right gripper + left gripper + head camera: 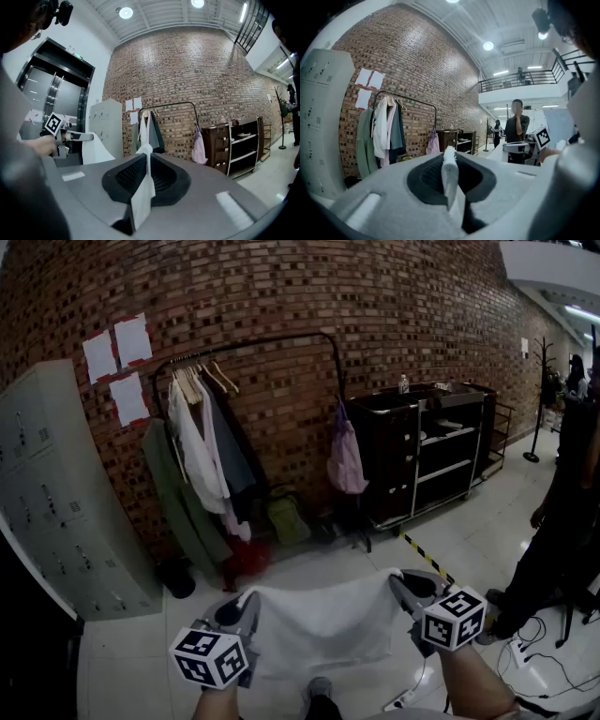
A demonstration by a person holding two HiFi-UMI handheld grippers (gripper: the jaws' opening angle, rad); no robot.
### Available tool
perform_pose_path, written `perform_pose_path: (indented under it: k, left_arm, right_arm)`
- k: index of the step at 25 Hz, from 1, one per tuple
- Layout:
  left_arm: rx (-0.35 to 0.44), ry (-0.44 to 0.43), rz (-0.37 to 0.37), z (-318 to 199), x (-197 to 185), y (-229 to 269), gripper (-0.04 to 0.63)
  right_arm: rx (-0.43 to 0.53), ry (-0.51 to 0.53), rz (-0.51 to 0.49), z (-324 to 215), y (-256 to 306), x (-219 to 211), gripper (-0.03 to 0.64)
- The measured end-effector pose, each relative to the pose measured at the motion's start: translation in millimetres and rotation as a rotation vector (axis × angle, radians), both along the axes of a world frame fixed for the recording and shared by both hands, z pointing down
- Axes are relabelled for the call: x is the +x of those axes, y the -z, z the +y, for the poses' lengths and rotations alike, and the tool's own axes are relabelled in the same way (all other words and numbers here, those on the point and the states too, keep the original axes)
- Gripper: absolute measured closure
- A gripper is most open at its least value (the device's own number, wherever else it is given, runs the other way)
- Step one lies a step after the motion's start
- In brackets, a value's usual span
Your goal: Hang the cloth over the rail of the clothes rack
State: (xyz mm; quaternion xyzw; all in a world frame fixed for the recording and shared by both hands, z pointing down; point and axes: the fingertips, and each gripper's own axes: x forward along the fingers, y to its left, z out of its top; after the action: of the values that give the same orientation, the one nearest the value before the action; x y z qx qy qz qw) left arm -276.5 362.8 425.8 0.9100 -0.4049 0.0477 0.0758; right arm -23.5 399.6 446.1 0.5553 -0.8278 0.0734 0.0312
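You've got the cloth (pixel 323 624) spread wide between the left gripper (pixel 236 613) and the right gripper (pixel 412 589), hanging low in front of you over the floor, and the rail (pixel 272 341) is well off against the brick wall. I reckon the step in hand is the carry-and-lift, so walk in square to the bare stretch of rail, between the clothes (pixel 202 451) bunched at the left end and the pink bag (pixel 347 460) at the right. Bring both hands up level with the top edge taut, clear the rail from above, then lower so roughly half the cloth drops down each side. If one hand leads, it'll probably slide off crooked. Both grippers are clamped almost fully closed, each pinching a thin fold of the cloth's top edge between its pads, with nothing else touching them. Don't loosen either pinch until the cloth's weight sits on the rail.
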Motion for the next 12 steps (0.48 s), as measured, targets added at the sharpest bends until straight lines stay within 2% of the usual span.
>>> perform_pose_path:
  k: [7, 12]
  left_arm:
    - [-0.016, -0.009, 0.003, -110.8, -5.2, -10.2, 0.574]
    - [-0.031, -0.006, 0.005, -241.1, -11.0, -17.6, 0.574]
  right_arm:
    - [-0.016, 0.003, 0.010, -109.7, -8.6, -6.4, 0.595]
    - [-0.026, -0.017, 0.003, -236.4, -13.6, -3.7, 0.595]
